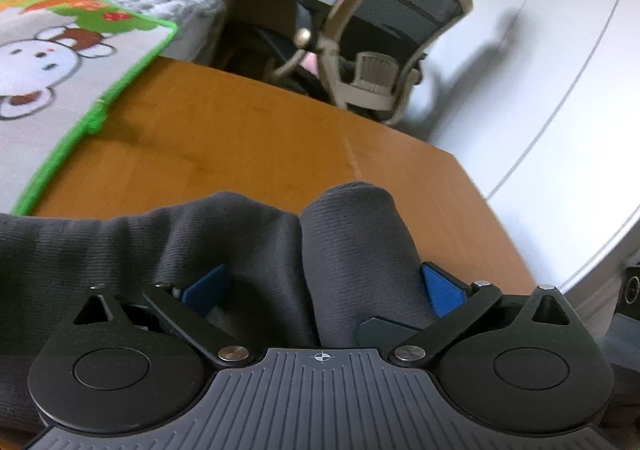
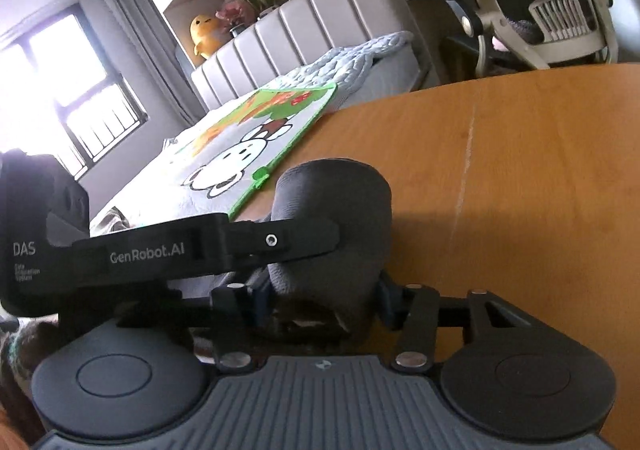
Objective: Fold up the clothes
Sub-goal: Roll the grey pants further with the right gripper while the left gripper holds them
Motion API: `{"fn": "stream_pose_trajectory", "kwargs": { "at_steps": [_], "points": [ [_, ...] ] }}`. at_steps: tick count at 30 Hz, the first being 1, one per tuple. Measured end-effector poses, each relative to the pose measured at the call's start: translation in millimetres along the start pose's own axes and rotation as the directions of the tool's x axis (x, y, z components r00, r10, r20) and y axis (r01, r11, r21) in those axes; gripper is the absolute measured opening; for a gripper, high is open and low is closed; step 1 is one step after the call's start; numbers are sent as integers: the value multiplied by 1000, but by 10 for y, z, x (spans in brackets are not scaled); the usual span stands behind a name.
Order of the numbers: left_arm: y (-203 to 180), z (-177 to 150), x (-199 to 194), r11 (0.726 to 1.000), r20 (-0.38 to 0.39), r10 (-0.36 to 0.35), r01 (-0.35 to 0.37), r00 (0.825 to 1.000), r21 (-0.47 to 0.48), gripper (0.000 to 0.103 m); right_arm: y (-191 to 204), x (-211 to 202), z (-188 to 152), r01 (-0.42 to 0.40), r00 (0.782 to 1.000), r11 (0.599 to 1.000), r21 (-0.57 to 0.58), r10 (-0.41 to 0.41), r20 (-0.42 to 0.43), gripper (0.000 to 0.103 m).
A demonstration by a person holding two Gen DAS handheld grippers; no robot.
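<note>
A dark grey ribbed garment (image 1: 352, 234) lies bunched in thick rolls on the wooden table (image 1: 240, 138). My left gripper (image 1: 324, 286) stands wide open; the rolls fill the gap between its blue pads (image 1: 440, 290), which do not squeeze them. In the right wrist view the same garment (image 2: 340, 190) rises as a rounded bundle. My right gripper (image 2: 324, 298) is shut on the bundle's lower part, a blue pad on each side. One black finger (image 2: 280, 240) of the left gripper crosses that view from the left and rests against the bundle.
A cartoon mat with a green border (image 1: 60, 70) lies on the bed and overlaps the table's left edge. An office chair (image 1: 400, 30) stands beyond the far edge. Bare wood (image 2: 520, 190) stretches to the right of the garment. A white wall runs along the right.
</note>
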State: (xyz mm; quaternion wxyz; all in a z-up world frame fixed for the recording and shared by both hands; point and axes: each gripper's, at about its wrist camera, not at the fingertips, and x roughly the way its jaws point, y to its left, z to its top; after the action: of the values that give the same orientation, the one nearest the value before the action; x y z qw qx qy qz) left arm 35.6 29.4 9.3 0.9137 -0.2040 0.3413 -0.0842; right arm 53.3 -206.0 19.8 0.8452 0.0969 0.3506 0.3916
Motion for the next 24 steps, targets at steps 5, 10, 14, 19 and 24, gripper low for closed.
{"fn": "stream_pose_trajectory", "kwargs": {
  "at_steps": [5,10,14,19,24],
  "points": [
    [-193,-30,11,998,-7,-52,52,999,19,103,142,-258,-4,124,992,969,-212,-127,3,48],
    [-295,-37,-58,997,8,-33,33,999,69,102,276,-290,-16,197,979,920,-338,-206,10,48],
    [-233,-16,-104,998,20,-15,14,1000,54,102,408,-213,-48,237,968,878,-416,-250,24,50],
    [-194,44,-197,999,57,-12,10,998,44,102,634,-93,-118,290,947,802,-522,-318,37,57],
    [-55,23,-85,999,25,27,-28,999,36,103,801,-3,-187,310,938,745,-591,-341,63,62]
  ]
}}
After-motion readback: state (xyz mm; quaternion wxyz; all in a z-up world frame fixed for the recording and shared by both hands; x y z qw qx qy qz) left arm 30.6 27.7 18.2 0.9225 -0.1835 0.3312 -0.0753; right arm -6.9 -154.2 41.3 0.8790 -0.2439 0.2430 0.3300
